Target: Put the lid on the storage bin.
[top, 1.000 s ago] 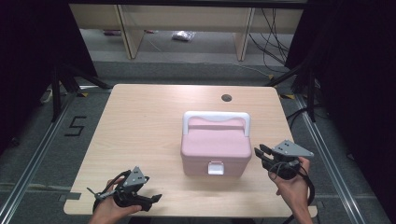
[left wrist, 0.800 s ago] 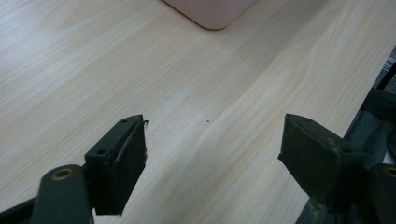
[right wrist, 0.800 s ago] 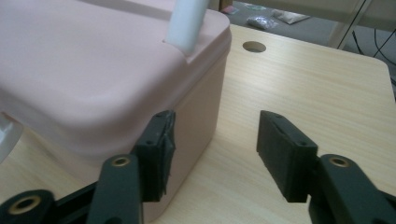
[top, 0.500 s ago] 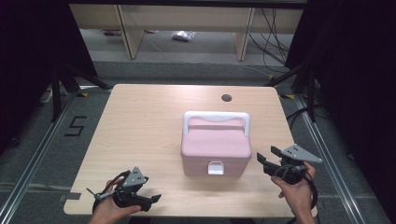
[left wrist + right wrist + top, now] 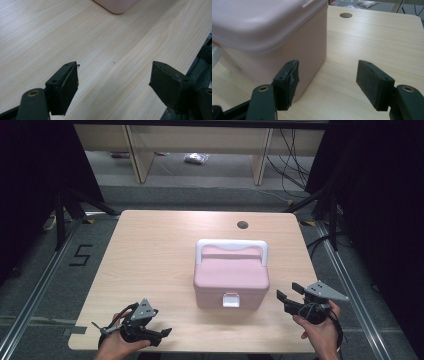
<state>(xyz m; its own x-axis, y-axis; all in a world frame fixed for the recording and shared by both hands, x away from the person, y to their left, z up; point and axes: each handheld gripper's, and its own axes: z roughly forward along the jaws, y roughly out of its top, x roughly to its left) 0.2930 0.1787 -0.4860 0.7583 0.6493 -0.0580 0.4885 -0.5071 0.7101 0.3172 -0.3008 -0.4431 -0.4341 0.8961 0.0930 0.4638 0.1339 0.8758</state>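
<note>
Pink box (image 5: 231, 275) lid blurred (right gripper view), right gripper (image 5: 290, 294) jaws just opening, empty, left gripper (image 5: 161, 334) agape.

The right gripper (image 5: 288, 293) has dropped lower and drawn slightly back toward the table's near edge, beside the pink box (image 5: 231, 279); its jaws have just been opening, with nothing between them

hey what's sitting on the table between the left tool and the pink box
Nothing: in the high view, bare wooden tabletop runs from the left tool to the pink box. The left gripper view shows the same bare wood up to the box's corner.
</note>
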